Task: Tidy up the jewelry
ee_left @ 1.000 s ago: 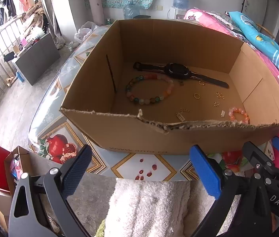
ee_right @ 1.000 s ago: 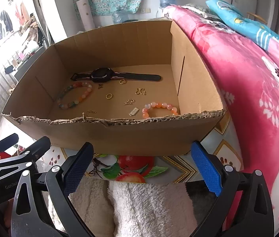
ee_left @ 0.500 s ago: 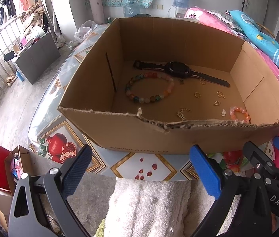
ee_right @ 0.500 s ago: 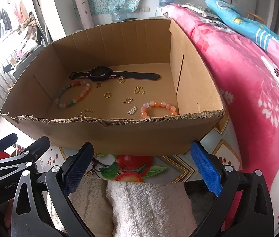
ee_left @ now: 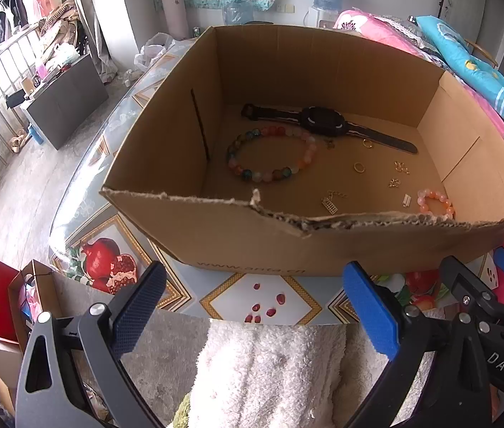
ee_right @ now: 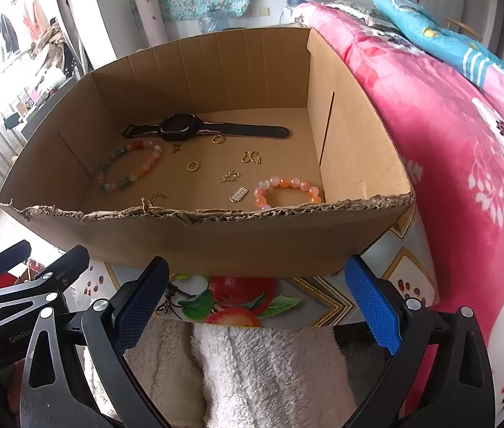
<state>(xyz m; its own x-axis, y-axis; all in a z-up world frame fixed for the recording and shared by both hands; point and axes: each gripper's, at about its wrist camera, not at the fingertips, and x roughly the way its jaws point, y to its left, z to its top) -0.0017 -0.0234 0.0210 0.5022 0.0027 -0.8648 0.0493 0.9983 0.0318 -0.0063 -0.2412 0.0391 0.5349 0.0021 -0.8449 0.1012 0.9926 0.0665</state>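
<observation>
Left gripper (ee_left: 253,306) and right gripper (ee_right: 257,303) both wide, empty — short of the box (ee_right: 216,239). Inside: watch (ee_right: 180,126), two bracelets, small gold pieces.

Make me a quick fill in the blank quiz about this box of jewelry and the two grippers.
1. The black watch lies inside the cardboard ____.
2. Both the left gripper and right gripper are ____ and hold nothing.
3. The multicolored bracelet is ____ than the orange-pink bracelet.

Missing words: box; open; larger
</observation>
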